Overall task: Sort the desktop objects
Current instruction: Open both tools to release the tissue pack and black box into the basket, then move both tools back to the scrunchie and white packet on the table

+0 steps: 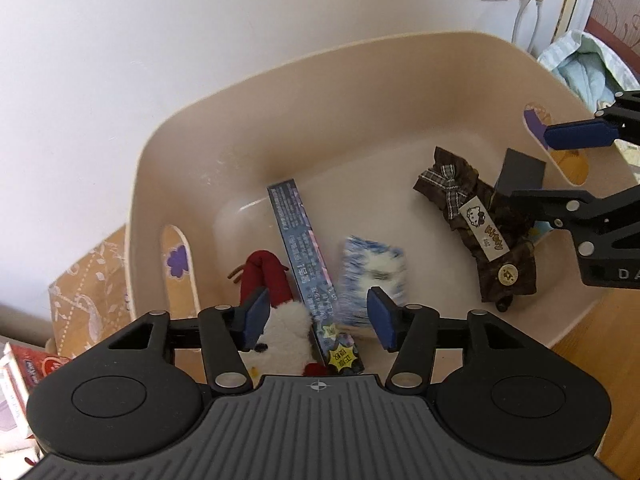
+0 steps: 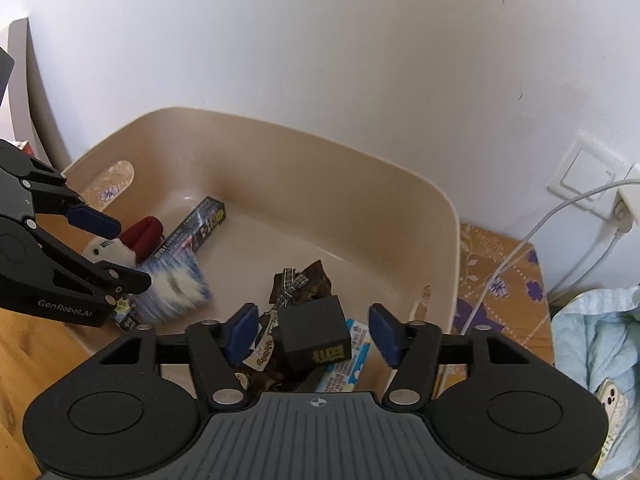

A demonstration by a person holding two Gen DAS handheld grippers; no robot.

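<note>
A beige plastic bin [image 1: 248,92] holds the sorted items. In the left wrist view it holds a long dark blue box [image 1: 304,248], a red and white plush toy [image 1: 280,320], a blurred blue and white packet [image 1: 372,272] and a brown camouflage pouch [image 1: 480,224] with a bow. My left gripper [image 1: 320,316] is open over the plush and the packet, holding nothing. My right gripper [image 2: 312,328] is open over a small black box [image 2: 316,336], which lies on the pouch [image 2: 304,284] and a light blue packet [image 2: 348,364]. The bin's rim [image 2: 360,152] shows in the right wrist view.
The bin sits on a wooden desk [image 1: 592,352] with a patterned cloth [image 2: 500,280] against a white wall. A wall socket with a white cable [image 2: 560,208] is at the right. A pale blue cloth [image 2: 592,340] lies beside it. Red and white boxes [image 1: 24,376] are at the left.
</note>
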